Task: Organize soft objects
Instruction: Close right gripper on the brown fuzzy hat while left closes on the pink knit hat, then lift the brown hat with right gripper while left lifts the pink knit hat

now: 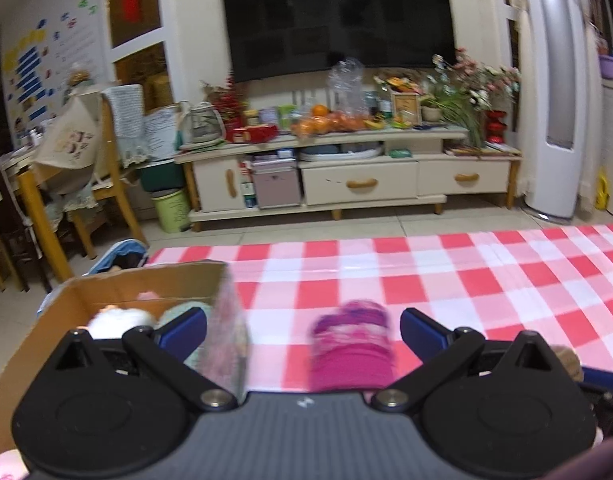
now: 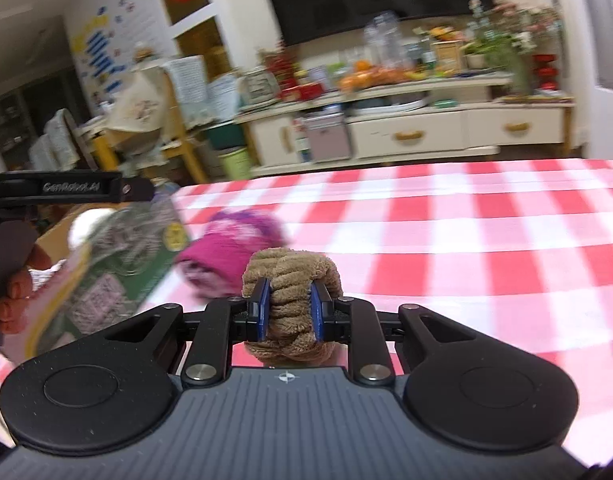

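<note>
My right gripper (image 2: 289,309) is shut on a tan plush knot (image 2: 292,276), its blue pads pressed into both sides. A magenta and purple soft roll (image 1: 350,346) lies on the red and white checked tablecloth (image 1: 466,280), between the wide-spread fingers of my open left gripper (image 1: 302,330), untouched. The same roll (image 2: 230,252) shows blurred to the left in the right wrist view. At the table's left end stands a cardboard box (image 1: 118,284) with a white plush (image 1: 118,320) and a pale green soft thing (image 1: 174,314) inside.
In the right wrist view a hand (image 2: 18,292) holds the left gripper's black body at the left edge. Beyond the table's far edge stand a cluttered TV cabinet (image 1: 346,152), wooden chairs (image 1: 86,184), a green bin (image 1: 172,210) and a white tower unit (image 1: 554,92).
</note>
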Demonstrator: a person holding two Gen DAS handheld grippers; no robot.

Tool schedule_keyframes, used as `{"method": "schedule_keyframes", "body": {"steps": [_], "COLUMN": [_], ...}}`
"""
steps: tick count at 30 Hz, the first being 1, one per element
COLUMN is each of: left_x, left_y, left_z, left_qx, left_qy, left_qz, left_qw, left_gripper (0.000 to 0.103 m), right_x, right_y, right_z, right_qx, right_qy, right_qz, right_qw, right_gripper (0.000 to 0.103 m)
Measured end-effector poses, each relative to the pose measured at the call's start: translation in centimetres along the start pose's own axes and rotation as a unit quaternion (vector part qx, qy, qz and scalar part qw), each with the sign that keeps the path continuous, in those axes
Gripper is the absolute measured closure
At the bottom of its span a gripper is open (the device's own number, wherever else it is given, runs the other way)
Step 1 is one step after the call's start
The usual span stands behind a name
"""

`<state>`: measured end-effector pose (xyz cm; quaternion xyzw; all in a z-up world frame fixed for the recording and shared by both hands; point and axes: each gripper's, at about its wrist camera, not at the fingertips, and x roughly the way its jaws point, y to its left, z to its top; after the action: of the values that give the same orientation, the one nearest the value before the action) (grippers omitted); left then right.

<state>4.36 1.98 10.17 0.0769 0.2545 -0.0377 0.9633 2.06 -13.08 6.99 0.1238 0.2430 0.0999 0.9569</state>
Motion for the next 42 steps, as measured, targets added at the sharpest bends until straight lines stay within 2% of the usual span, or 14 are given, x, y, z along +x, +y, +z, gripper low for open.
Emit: {"method": "schedule_keyframes", "body": {"steps": [5,11,12,13,14,15,19,27,33,42], "left_x": [1.2,3.6,4.0,4.5,5.0,5.3,6.8,7.8,8.7,8.7], "left_y": [-1.7,-3.3,-3.6,-3.8,-3.8,-3.8,-3.4,-3.4,-3.3,-3.0], "left_z": [-0.5,-1.4,-1.5,-1.6,-1.8,-1.9,-2.5,-2.8,-3.2,-3.3], "left_qx": [0.022,0.044,0.047,0.049,0.051,0.053,0.053,0.034,0.023,0.01], "left_qy": [0.014,0.037,0.041,0.046,0.052,0.056,0.073,0.083,0.111,0.112], "left_qz": [-0.002,0.006,0.007,0.009,0.013,0.018,0.039,0.025,0.018,0.012], "left_qw": [0.9997,0.9983,0.998,0.9977,0.9973,0.9968,0.9952,0.9956,0.9934,0.9936], "left_gripper": [0.001,0.002,0.003,0.004,0.004,0.005,0.008,0.012,0.029,0.034], "right_x": [0.3,0.5,0.4,0.5,0.5,0.4,0.4,1.4,2.3,3.6], "right_y": [-1.0,-2.0,-2.1,-2.2,-2.2,-2.4,-2.5,-1.5,-1.2,-1.0], "right_z": [-0.6,-0.7,-0.7,-0.7,-0.7,-0.9,-1.1,-1.4,-1.5,-1.6], "right_qx": [0.0,-0.002,0.0,0.002,0.004,0.006,0.012,0.015,0.028,0.045], "right_qy": [-0.002,-0.003,-0.004,-0.003,-0.003,-0.004,0.002,0.026,0.037,0.054], "right_qz": [-0.02,-0.029,-0.027,-0.026,-0.026,-0.025,-0.016,0.022,0.039,0.057], "right_qw": [1.0,1.0,1.0,1.0,1.0,1.0,1.0,0.999,0.998,0.996], "right_gripper": [0.078,0.068,0.061,0.042,0.031,0.015,0.005,0.003,0.002,0.004]}}
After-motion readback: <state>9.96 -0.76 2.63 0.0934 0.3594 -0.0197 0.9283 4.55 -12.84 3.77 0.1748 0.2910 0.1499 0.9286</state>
